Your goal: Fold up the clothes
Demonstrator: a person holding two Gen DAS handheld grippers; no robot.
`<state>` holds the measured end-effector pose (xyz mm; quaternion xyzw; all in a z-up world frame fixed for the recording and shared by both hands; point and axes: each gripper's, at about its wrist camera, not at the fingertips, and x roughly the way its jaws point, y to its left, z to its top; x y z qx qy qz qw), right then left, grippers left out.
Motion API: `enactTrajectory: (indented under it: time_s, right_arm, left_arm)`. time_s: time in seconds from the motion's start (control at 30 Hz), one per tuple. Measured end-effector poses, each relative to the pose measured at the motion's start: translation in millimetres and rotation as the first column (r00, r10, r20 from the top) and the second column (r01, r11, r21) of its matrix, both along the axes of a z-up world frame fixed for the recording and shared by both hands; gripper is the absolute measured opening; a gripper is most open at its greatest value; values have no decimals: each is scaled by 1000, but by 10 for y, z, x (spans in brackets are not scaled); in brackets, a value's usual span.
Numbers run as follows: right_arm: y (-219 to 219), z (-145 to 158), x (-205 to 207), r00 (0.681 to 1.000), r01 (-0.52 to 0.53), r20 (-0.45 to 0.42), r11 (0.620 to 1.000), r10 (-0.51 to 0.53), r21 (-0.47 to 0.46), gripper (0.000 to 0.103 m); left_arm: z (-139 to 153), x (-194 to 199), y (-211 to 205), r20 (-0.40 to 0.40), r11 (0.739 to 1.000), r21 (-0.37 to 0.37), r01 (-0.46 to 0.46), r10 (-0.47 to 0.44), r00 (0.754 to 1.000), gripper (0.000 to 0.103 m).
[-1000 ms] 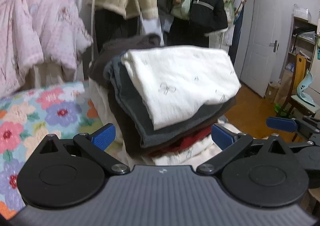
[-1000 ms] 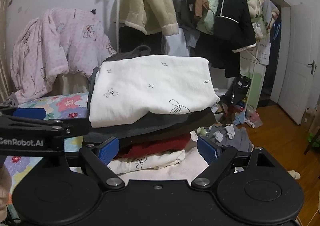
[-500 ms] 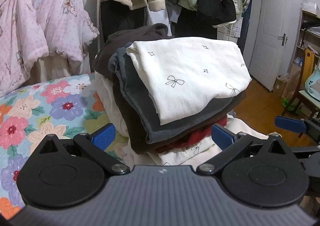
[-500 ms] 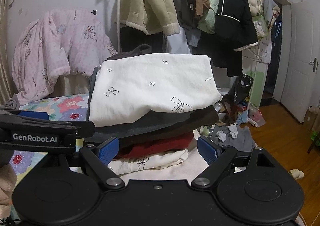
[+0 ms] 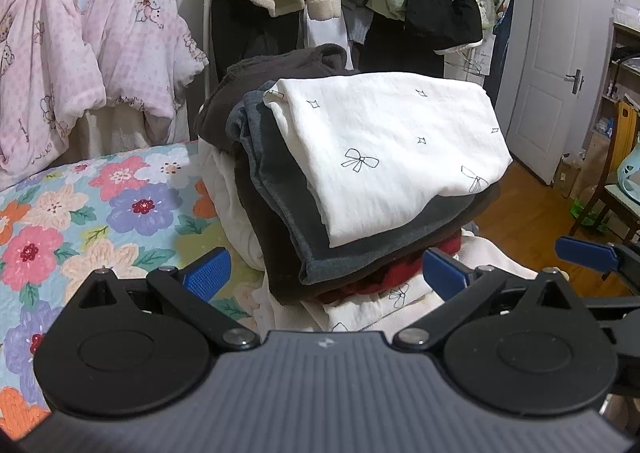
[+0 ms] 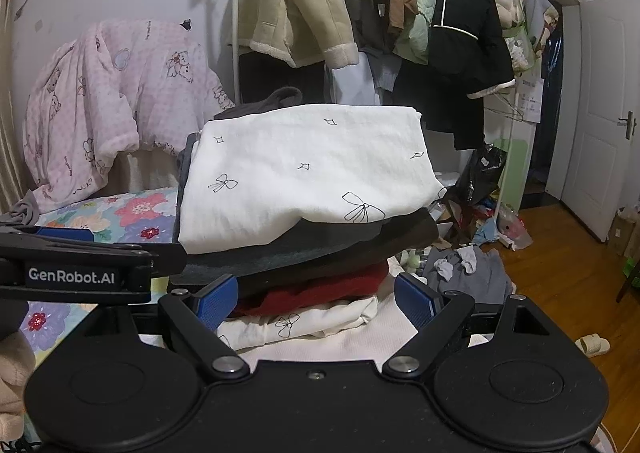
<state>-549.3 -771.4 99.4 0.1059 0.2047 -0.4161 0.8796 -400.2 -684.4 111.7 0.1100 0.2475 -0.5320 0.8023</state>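
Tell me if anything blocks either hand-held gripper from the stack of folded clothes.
Nothing visible does. The left hand-held gripper and right hand-held gripper are both open right in front of the stack of folded clothes.

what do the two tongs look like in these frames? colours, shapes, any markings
Both match: the left tongs and right tongs each have two black angled link arms with silver pivot screws, tipped with ribbed blue pads. Behind the links sit two round black discs on a ribbed dark grey body. The right wrist view shows white "GenRobot.AI" lettering on the side of the left tongs. No cables or sleeves are visible.
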Motion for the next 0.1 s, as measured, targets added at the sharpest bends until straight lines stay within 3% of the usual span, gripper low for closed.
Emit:
enactTrajectory:
  time_s: [0.1]
  right_arm:
    - [-6, 0, -15, 1000, 1, 1, 1000, -1, 3, 89]
  left_arm:
    - [4, 48, 44, 1, 1000, 0, 12, -12, 1000, 103]
